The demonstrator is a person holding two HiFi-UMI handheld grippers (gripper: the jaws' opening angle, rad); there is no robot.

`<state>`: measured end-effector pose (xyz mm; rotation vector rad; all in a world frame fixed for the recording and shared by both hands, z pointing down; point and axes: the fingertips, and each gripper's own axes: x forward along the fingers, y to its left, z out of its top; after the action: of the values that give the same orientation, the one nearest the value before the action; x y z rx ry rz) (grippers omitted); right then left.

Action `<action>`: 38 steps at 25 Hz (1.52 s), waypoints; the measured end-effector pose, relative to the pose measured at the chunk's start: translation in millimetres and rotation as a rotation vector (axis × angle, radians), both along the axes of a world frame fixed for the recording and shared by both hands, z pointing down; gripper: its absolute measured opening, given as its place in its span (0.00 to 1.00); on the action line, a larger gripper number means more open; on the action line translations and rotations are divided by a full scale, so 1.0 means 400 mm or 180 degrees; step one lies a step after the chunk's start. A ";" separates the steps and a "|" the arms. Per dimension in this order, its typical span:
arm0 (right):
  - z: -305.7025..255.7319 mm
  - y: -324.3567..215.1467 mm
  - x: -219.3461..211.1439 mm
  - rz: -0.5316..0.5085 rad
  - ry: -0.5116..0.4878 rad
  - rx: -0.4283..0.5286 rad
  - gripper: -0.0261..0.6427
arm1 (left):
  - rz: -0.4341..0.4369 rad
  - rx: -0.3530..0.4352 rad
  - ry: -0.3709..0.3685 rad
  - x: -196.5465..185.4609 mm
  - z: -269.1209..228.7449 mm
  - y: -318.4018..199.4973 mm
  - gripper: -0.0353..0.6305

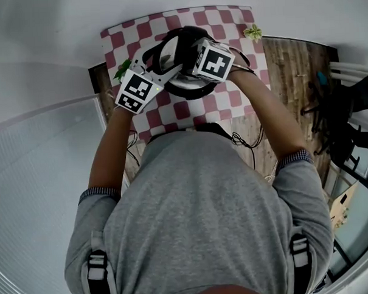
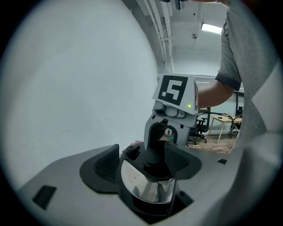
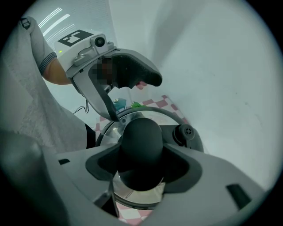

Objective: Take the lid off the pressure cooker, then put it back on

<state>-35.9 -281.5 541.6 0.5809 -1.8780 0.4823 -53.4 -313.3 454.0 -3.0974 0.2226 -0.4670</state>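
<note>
A steel pressure cooker (image 1: 188, 92) stands on a red-and-white checked cloth (image 1: 227, 25). Its steel lid (image 3: 109, 128) is on the pot, with a round black knob (image 3: 141, 139) in the middle and a small black valve (image 3: 185, 131) beside it. My right gripper (image 3: 141, 167) points steeply down, its pads against both sides of the knob (image 2: 154, 152). My left gripper (image 2: 141, 164) reaches in almost level from the left. The cooker's black side handle (image 2: 152, 211) fills the gap between its jaws. Whether those pads press on it I cannot tell.
Small green plant sprigs lie on the cloth at the far right (image 1: 252, 32) and near the left gripper's cube (image 1: 122, 70). A white wall stands close behind the table. Wooden floor with dark cables and gear (image 1: 331, 112) lies to the right.
</note>
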 end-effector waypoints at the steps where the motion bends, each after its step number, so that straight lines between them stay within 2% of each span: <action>1: -0.002 0.002 0.000 -0.0003 -0.0002 -0.0005 0.47 | -0.0006 -0.0012 0.0003 -0.002 0.001 -0.001 0.56; 4: -0.011 0.011 0.000 -0.0029 -0.0007 -0.0016 0.47 | -0.0091 -0.0033 -0.0004 -0.016 0.009 -0.010 0.56; 7: -0.037 0.013 0.001 -0.0056 0.0004 0.0034 0.47 | -0.0252 -0.0184 0.0008 -0.036 0.022 -0.030 0.56; 11: -0.053 0.024 0.009 -0.0062 0.0059 0.0049 0.47 | -0.0392 -0.0376 0.0149 -0.061 0.007 -0.051 0.56; 15: -0.053 0.025 0.006 0.0005 0.0037 0.0096 0.47 | -0.0445 -0.0380 0.0244 -0.078 -0.014 -0.061 0.56; 22: -0.081 0.008 -0.004 0.0117 -0.0128 0.0273 0.47 | -0.0461 -0.0364 0.0292 -0.093 -0.030 -0.059 0.56; 27: -0.107 0.028 0.004 0.0161 -0.0120 0.0226 0.48 | -0.0409 -0.0335 0.0329 -0.098 -0.049 -0.050 0.56; 38: -0.180 0.134 0.129 0.0400 -0.0046 0.0400 0.48 | -0.0253 -0.0259 0.0413 -0.015 -0.090 0.041 0.56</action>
<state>15.5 -227.7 469.7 0.7843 -1.9028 0.4534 -59.3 -296.9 417.9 -3.2115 0.3367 -0.2829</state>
